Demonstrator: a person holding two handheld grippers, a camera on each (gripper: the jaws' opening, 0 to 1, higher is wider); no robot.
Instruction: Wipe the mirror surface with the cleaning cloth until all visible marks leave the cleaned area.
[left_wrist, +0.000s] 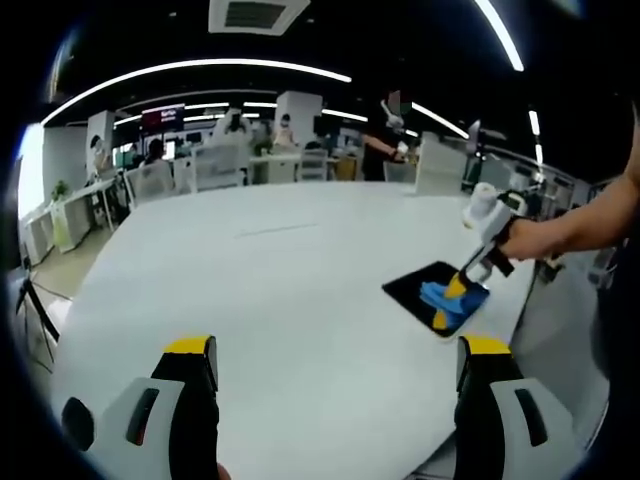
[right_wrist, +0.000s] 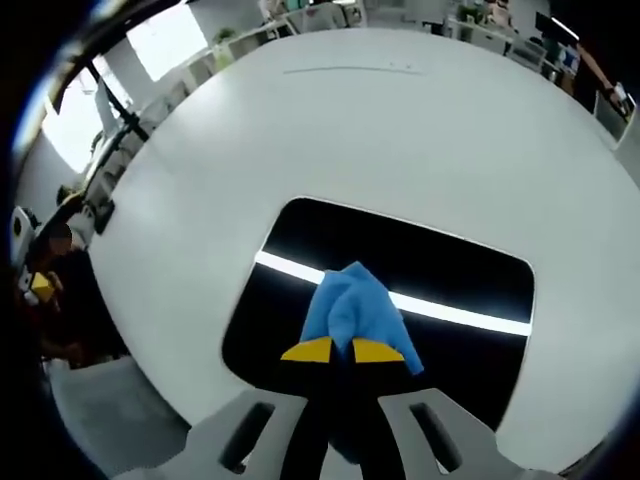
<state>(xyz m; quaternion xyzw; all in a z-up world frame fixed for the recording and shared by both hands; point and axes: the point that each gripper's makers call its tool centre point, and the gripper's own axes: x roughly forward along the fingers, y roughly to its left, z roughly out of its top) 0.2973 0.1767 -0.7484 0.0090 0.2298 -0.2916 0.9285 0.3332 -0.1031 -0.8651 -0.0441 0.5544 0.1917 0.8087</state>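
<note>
Nearby, the blue cloth (right_wrist: 357, 315) is being gripped in the closed right gripper (right_wrist: 343, 351) and pressed on the mirror (right_wrist: 450, 265), which is lying on the white table (right_wrist: 400, 130), while the left gripper (left_wrist: 335, 350) is being held open, well apart.

Both claws, left (left_wrist: 337, 365) and right (right_wrist: 343, 350), have grey-white bodies (black inner faces) and yellow tips
</note>
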